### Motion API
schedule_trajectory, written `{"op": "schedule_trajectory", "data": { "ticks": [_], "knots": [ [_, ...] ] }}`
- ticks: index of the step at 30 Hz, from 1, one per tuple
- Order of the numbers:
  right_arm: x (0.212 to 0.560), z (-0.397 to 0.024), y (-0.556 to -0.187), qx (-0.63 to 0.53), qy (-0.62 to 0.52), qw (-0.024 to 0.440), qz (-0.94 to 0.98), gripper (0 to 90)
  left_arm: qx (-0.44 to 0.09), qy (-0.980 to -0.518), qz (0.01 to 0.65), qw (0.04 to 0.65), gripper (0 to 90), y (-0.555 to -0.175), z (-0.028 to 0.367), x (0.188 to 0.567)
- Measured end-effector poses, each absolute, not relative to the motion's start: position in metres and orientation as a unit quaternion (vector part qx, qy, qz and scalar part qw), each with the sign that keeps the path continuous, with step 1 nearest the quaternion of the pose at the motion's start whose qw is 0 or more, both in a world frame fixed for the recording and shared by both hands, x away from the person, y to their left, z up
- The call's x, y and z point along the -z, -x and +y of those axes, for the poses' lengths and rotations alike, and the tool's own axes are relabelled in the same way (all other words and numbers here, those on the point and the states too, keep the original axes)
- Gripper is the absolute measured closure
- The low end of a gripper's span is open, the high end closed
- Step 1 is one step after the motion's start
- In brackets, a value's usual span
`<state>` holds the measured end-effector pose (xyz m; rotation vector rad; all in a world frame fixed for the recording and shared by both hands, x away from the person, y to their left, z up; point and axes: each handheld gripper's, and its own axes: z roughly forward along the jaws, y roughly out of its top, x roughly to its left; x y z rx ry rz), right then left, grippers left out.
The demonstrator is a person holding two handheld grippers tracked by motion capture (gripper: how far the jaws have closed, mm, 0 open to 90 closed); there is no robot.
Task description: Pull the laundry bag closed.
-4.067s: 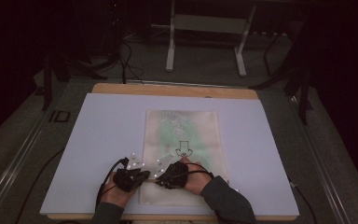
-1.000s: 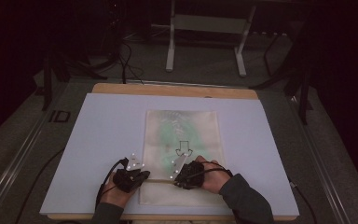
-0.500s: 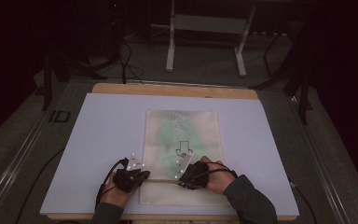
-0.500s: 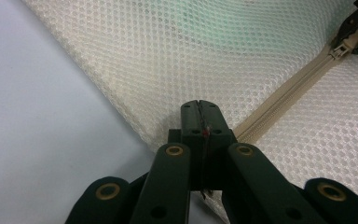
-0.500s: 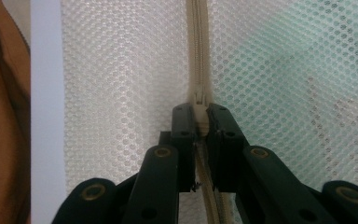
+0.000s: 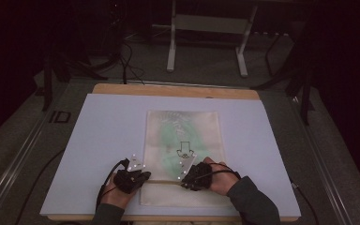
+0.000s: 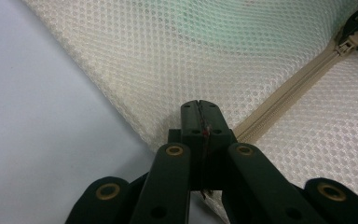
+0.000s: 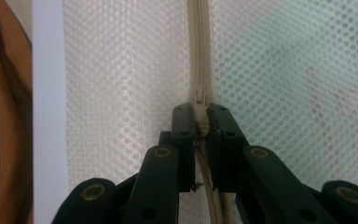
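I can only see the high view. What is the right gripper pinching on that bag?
Observer: The right gripper pinches the zipper pull on the mesh bag.
Operator: And the left gripper?
Observer: The left gripper is clamped shut at the bag's edge, where the zipper starts.
Operator: What's green inside?
Observer: Something pale green shows through the mesh; I can't tell what it is.
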<state>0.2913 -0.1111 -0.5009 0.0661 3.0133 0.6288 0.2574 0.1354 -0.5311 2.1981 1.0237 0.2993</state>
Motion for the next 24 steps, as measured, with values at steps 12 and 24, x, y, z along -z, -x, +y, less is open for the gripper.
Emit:
{"op": "schedule_trajectory", "data": {
  "ticks": [12,24],
  "knots": [
    [0.499,-0.117,-0.291,-0.205,-0.024,0.031,0.978,82.3,-0.115,-0.846,0.394,0.341,89.5,-0.257,0.135,0.531],
    [0.498,-0.122,-0.292,-0.207,-0.028,0.031,0.977,82.3,-0.115,-0.845,0.396,0.341,89.5,-0.257,0.135,0.531]
  ]
}}
